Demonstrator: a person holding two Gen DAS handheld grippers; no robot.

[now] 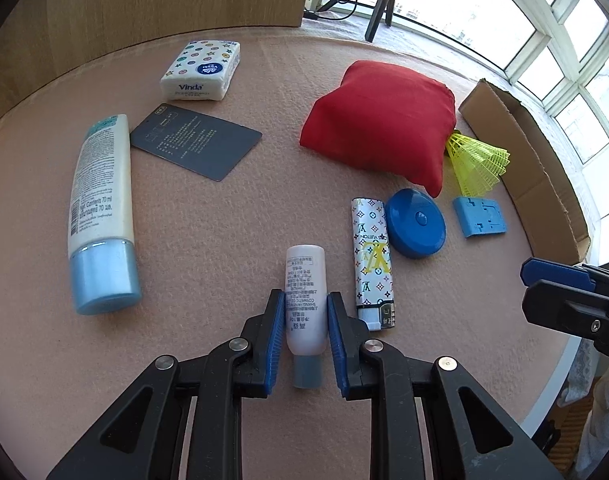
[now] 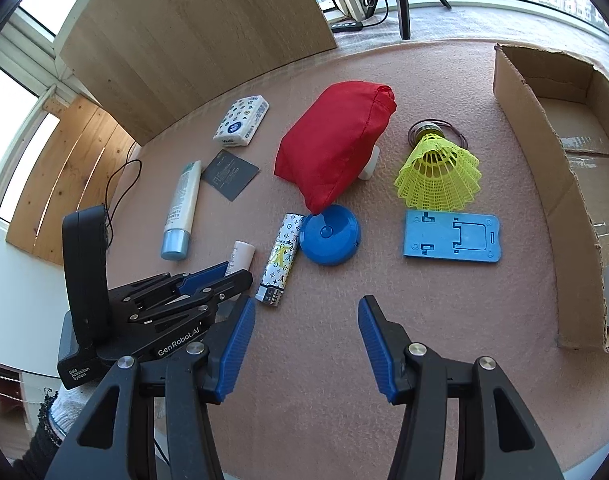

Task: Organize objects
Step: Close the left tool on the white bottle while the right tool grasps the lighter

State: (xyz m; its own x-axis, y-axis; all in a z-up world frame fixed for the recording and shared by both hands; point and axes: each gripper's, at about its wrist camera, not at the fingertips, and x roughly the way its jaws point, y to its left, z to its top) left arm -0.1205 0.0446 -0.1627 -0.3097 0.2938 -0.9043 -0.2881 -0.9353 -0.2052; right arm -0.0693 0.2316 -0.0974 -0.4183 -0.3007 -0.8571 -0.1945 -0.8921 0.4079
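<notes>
Pinching the small white bottle (image 1: 305,304) on both sides, the left gripper (image 1: 305,300) has it flat on the pink mat (image 1: 208,240), just left of the patterned lighter (image 1: 373,258). Right gripper (image 2: 306,312) hangs with fingers spread wide over bare mat, cardboard box (image 2: 544,152) off to its right

A red pouch (image 2: 336,140), neon-yellow shuttlecock (image 2: 440,172) and monogram-patterned lighter (image 1: 372,256) are sitting beside blue discs and tubes on pink felt (image 1: 208,216).
</notes>
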